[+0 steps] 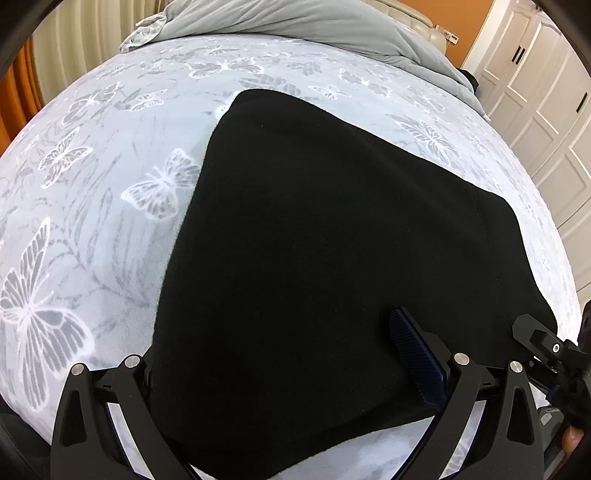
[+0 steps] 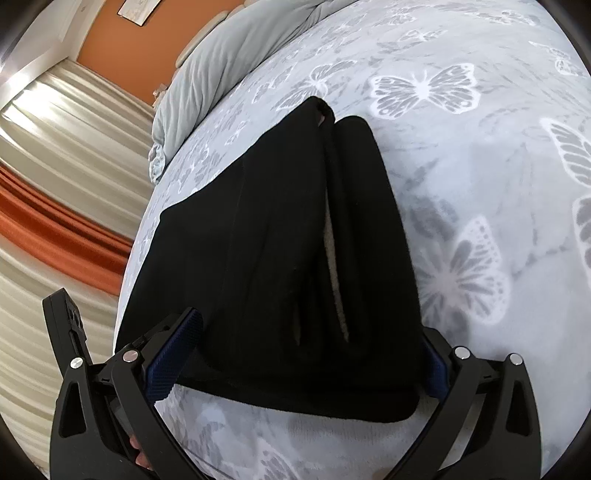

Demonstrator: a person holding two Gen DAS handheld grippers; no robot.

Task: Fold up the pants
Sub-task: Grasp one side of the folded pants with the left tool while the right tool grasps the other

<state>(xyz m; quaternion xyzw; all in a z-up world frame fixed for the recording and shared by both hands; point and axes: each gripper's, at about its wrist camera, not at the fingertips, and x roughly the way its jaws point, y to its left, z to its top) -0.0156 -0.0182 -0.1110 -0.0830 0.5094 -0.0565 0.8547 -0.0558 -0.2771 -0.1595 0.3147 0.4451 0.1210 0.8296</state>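
Black pants (image 1: pixel 332 240) lie folded flat on a bed with a grey butterfly-print cover (image 1: pixel 92 203). My left gripper (image 1: pixel 280 373) is open, its jaws wide apart around the near edge of the pants; its right pad (image 1: pixel 415 354) rests on the fabric and the left finger is hidden under the cloth. In the right wrist view the pants (image 2: pixel 280 258) show stacked layers with an open slit. My right gripper (image 2: pixel 303 354) is open, its jaws straddling the pants' near end, with the left pad (image 2: pixel 173 354) on the fabric. The right gripper also shows in the left wrist view (image 1: pixel 546 343).
A rumpled grey duvet (image 1: pixel 295 22) lies at the head of the bed. White wardrobe doors (image 1: pixel 546 110) stand to the right. Cream and orange curtains (image 2: pixel 55 184) hang past the bed's edge (image 2: pixel 136 236).
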